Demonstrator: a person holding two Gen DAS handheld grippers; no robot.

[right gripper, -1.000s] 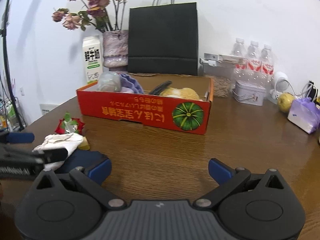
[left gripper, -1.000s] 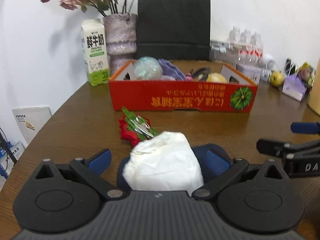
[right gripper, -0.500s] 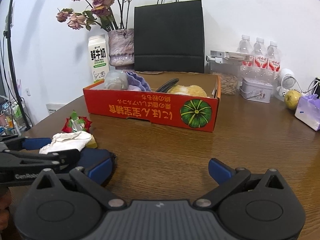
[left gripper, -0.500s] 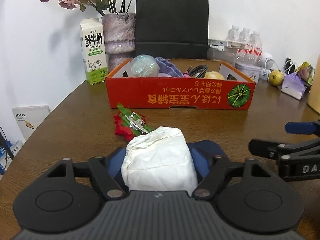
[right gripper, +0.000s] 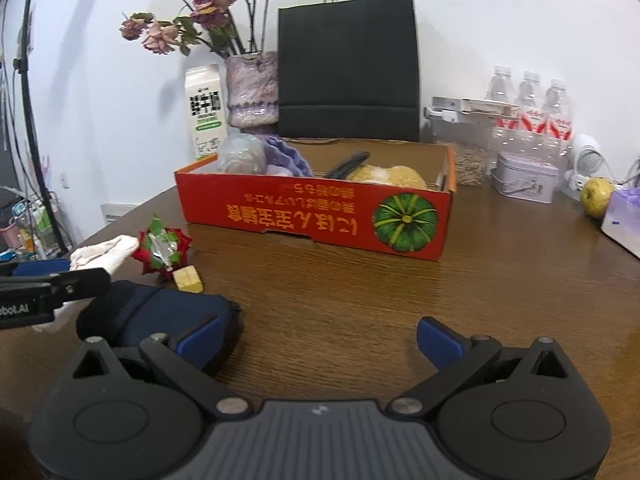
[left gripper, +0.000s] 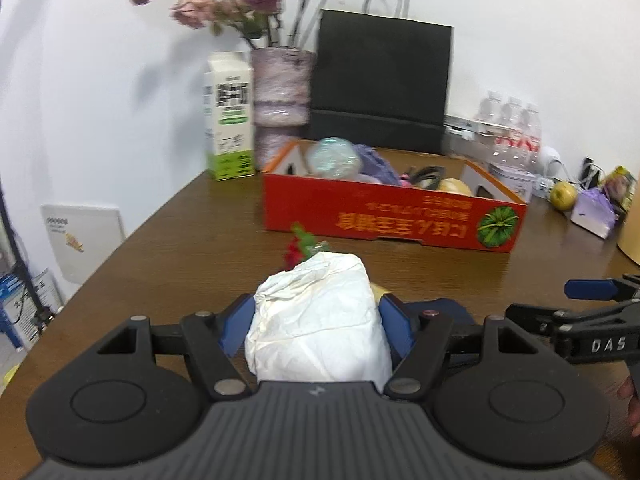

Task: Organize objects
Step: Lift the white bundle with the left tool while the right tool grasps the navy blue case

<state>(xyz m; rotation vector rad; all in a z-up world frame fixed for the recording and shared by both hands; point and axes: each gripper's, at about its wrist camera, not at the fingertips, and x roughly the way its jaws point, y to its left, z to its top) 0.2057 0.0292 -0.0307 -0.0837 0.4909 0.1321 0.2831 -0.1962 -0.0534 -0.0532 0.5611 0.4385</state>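
we start at the left gripper (left gripper: pixel 316 320), and its blue pads (left gripper: pixel 394 326) have closed in within the past second and now press both sides of a crumpled white paper bundle (left gripper: pixel 318 320); it's clamped on it, with the bundle filling the gap between the fingers. just past its fingertips we see a red and green foil-wrapped trinket (right gripper: pixel 162 246) on the brown table (right gripper: pixel 360 288), and a small yellow block (right gripper: pixel 187 279) just right of that. under and to the right of the left gripper lies a dark blue pouch (right gripper: pixel 160 312), which reaches as far as the right gripper's left finger; whether they touch, we can't tell. further ahead of both grippers sits the red cardboard box (right gripper: pixel 316 216) with a pumpkin picture, holding a clear wrapped ball, purple cloth, a black comb and something yellow and fuzzy. beyond it stand a milk carton (right gripper: pixel 205 114), a vase of dried roses (right gripper: pixel 252 92) and a black paper bag (right gripper: pixel 348 68). now the right gripper (right gripper: pixel 318 336): fingers spread wide, nothing between them, only bare table. off to its far right we spot water bottles (right gripper: pixel 530 108), a small tin (right gripper: pixel 524 178) and a yellow-green apple (right gripper: pixel 597 197).
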